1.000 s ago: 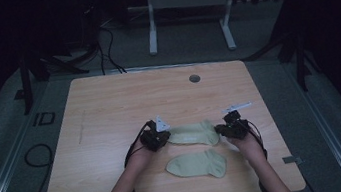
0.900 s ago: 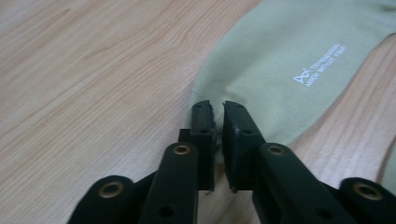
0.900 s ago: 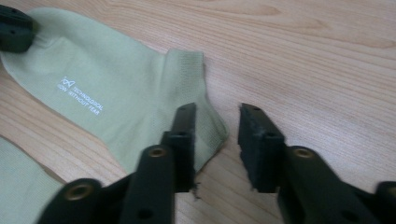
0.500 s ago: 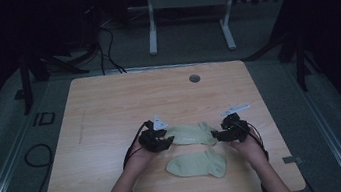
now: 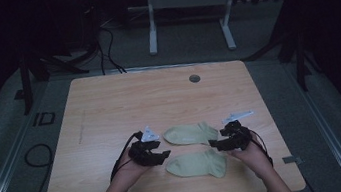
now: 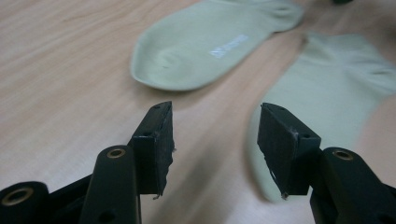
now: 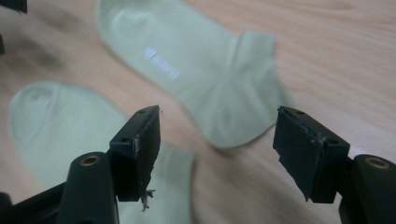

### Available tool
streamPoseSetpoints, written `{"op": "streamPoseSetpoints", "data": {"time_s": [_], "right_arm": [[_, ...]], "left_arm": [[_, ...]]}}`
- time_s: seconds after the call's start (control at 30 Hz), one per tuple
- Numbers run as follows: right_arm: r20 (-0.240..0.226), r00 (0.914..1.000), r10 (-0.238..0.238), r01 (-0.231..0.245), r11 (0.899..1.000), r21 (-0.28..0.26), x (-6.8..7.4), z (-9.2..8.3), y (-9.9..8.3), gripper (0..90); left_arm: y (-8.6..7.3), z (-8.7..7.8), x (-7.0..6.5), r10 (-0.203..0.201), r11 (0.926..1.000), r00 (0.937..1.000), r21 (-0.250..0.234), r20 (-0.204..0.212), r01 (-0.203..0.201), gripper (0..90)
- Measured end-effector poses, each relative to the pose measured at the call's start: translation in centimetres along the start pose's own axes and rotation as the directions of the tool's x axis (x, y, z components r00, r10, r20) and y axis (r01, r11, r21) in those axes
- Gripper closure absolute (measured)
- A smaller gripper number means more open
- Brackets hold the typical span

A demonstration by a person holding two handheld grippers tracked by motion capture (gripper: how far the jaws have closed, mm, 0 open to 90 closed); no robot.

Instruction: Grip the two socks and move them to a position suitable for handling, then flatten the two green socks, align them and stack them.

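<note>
Two pale green ankle socks lie flat on the wooden table [image 5: 110, 109]. The farther sock [image 5: 191, 134] [image 6: 210, 44] [image 7: 196, 70] carries small white lettering. The nearer sock [image 5: 197, 165] [image 6: 336, 88] [image 7: 60, 126] lies just in front of it. My left gripper [image 5: 162, 153] [image 6: 215, 140] hovers at the toe ends, its jaws just having been opening, nothing between them. My right gripper [image 5: 216, 144] [image 7: 217, 149] hovers at the cuff ends, its jaws also just having been opening and holding nothing.
A round grommet [image 5: 195, 78] sits in the table near its far edge. Cables [image 5: 36, 158] lie on the floor to the left, and a white stand [image 5: 185, 3] rises beyond the table. Bare wood spreads across the far and left parts.
Both grippers let go of the farther sock and drew apart toward me; it now lies flat. The left hand moved more than the right.
</note>
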State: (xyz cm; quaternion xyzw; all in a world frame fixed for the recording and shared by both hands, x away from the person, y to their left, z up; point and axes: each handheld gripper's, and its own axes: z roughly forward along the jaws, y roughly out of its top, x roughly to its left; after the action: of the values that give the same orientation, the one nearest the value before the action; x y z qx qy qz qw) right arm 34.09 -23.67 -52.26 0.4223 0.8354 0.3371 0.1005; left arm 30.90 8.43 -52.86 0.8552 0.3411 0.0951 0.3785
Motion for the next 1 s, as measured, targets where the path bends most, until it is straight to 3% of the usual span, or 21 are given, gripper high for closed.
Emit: {"op": "streamPoseSetpoints", "data": {"time_s": [0.17,0.3,0.43,0.67,0.83,0.9,1.0], "right_arm": [[-0.031,0.9978,-0.058,0.058,0.998,-0.012,1.2,-0.8,-1.2,35.6],[-0.025,0.9953,-0.093,0.094,0.995,0.027,1.9,-1.1,-2.2,36.4],[-0.055,0.9946,-0.087,0.089,0.996,0.031,2.1,-1.5,-3.0,48.2],[-0.061,0.9923,-0.107,0.11,0.993,0.046,2.2,-1.3,-3.9,56.6],[-0.056,0.9907,-0.124,0.128,0.989,0.076,2.3,-0.7,-4.1,60.2],[-0.045,0.9896,-0.136,0.14,0.986,0.094,2.5,-0.4,-4.2,62.3],[-0.02,0.9874,-0.157,0.158,0.982,0.107,2.6,-0.2,-4.3,64.7]], "left_arm": [[-1.4,-1.2,-1.1,-0.02,0.9998,0.9997,0.006,0.016,0.02,45.0],[-2.0,-1.4,-1.7,-0.029,0.9995,0.9996,0.01,0.005,0.029,44.4],[-2.6,-0.7,-2.1,-0.034,0.998,0.9993,0.052,-0.013,0.034,44.5],[-3.1,1.2,-2.2,-0.061,0.993,0.998,0.101,-0.016,0.063,46.5],[-2.8,1.8,-2.5,-0.05,0.9925,0.9987,0.112,-0.011,0.05,50.6],[-2.5,1.9,-2.7,-0.027,0.9916,0.9994,0.126,-0.023,0.03,52.7],[-2.4,2.0,-2.8,0.001,0.9911,0.9996,0.133,-0.029,0.003,61.7]]}}
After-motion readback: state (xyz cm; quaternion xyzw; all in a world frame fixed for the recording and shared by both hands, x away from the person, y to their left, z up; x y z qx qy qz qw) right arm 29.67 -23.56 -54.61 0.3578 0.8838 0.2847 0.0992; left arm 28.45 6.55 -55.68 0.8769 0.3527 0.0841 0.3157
